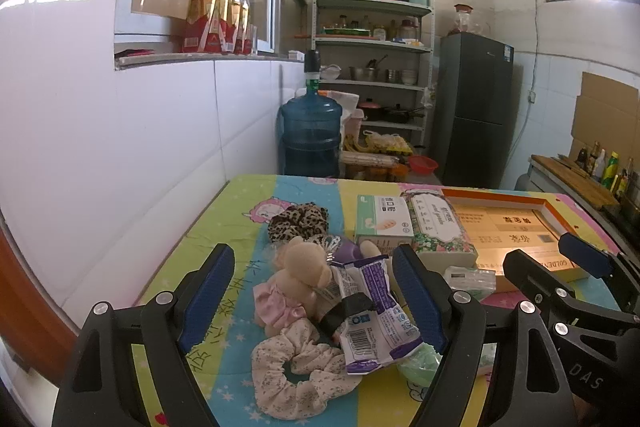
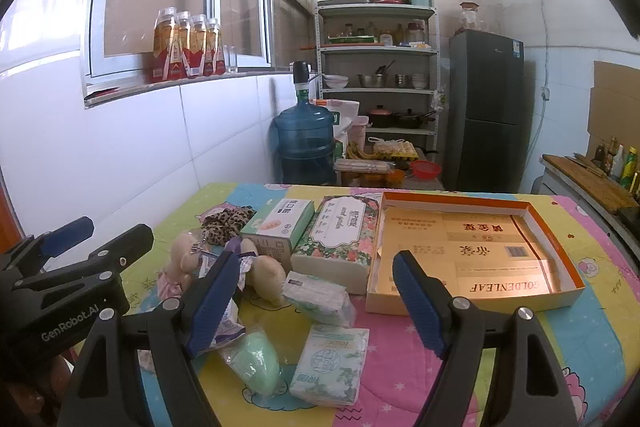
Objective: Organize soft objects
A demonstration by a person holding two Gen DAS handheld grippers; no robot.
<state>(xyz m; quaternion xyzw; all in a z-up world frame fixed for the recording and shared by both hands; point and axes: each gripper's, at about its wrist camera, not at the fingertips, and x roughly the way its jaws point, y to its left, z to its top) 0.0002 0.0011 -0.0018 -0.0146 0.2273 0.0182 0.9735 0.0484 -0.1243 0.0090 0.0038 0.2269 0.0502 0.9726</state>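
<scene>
A blue water jug stands left of shelves and a fridge.

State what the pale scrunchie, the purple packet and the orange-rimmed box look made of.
Pale scrunchie: soft printed fabric, matte, gathered into ruffles. Purple packet: thin plastic film, glossy and crinkled. Orange-rimmed box: likely cardboard, with stiff straight walls and a shiny gold printed lining.

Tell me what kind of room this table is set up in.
Most likely a home kitchen or pantry. A metal shelf rack holds pots, bowls and jars, a dark fridge stands beside it, and a blue water jug with a pump sits on the floor by the tiled wall.
</scene>
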